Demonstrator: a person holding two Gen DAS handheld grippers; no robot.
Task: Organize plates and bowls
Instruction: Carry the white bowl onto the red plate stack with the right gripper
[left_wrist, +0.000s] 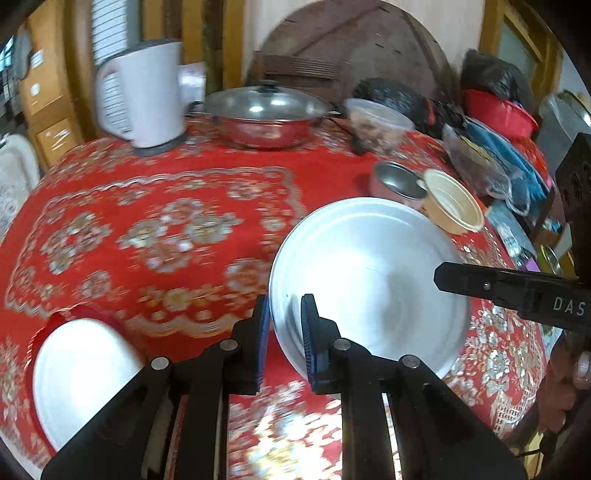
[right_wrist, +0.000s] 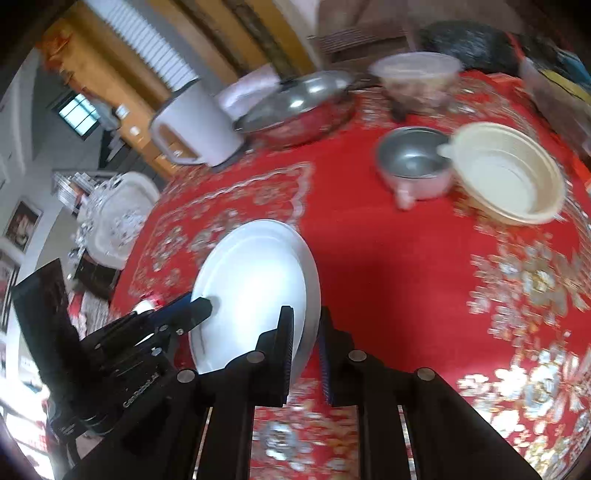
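Observation:
A round silvery plate (left_wrist: 369, 273) hangs tilted over the red tablecloth, held by both grippers at opposite rims. My left gripper (left_wrist: 284, 314) is shut on its near-left rim, blue pads on either side of the edge. My right gripper (left_wrist: 441, 277) reaches in from the right and clamps the far rim. In the right wrist view the same plate (right_wrist: 251, 295) stands edge-on between the fingers of my right gripper (right_wrist: 306, 325), while the left gripper (right_wrist: 203, 308) pinches its left edge. A white plate (left_wrist: 81, 373) lies on a red one at the table's near-left edge.
A steel bowl (right_wrist: 413, 162) and a cream bowl (right_wrist: 509, 173) sit side by side at the right. A white kettle (left_wrist: 144, 92), a lidded steel pot (left_wrist: 266, 114) and a plastic container (left_wrist: 376, 123) stand at the back. Bags and clutter (left_wrist: 495, 155) crowd the far right.

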